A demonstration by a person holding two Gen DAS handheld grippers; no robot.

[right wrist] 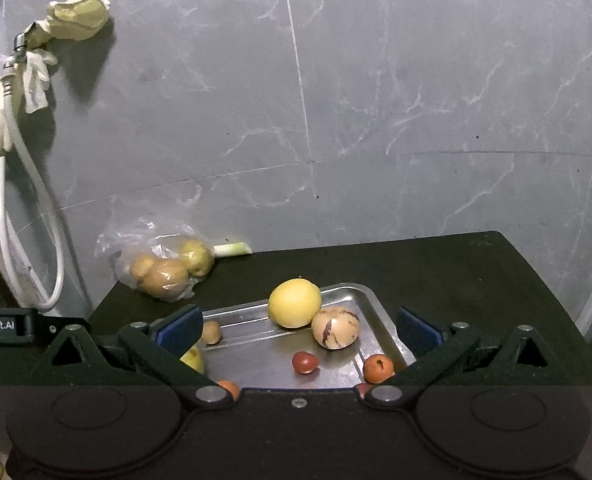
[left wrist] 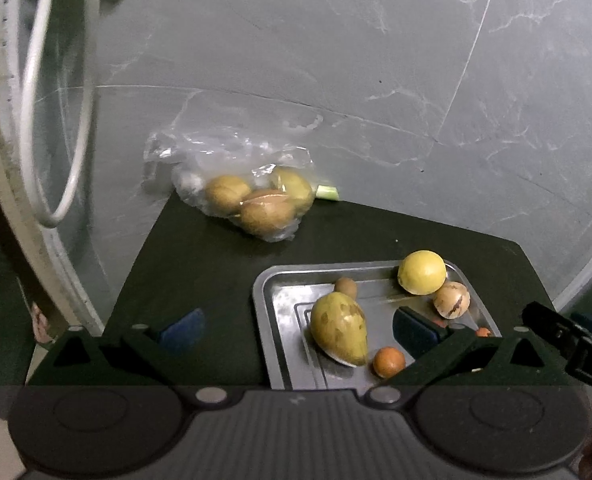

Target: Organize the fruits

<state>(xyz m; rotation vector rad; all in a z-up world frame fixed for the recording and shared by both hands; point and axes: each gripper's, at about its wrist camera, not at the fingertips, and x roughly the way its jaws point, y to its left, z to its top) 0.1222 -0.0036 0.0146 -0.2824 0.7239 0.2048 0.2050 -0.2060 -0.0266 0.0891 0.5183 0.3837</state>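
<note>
Fruits sit in the metal tray (right wrist: 372,300); a mango (right wrist: 194,358) hides behind the right gripper (right wrist: 296,330). Both it and the left gripper (left wrist: 296,328) gape, released. More fruit blurs inside a plastic bag (left wrist: 232,184), far left.

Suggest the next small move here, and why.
Probably advance the left tool toward the clear bag of fruit. Both tools are open and empty, the metal tray already holds loose fruit, and the bagged ones sit apart on the dark table.
</note>
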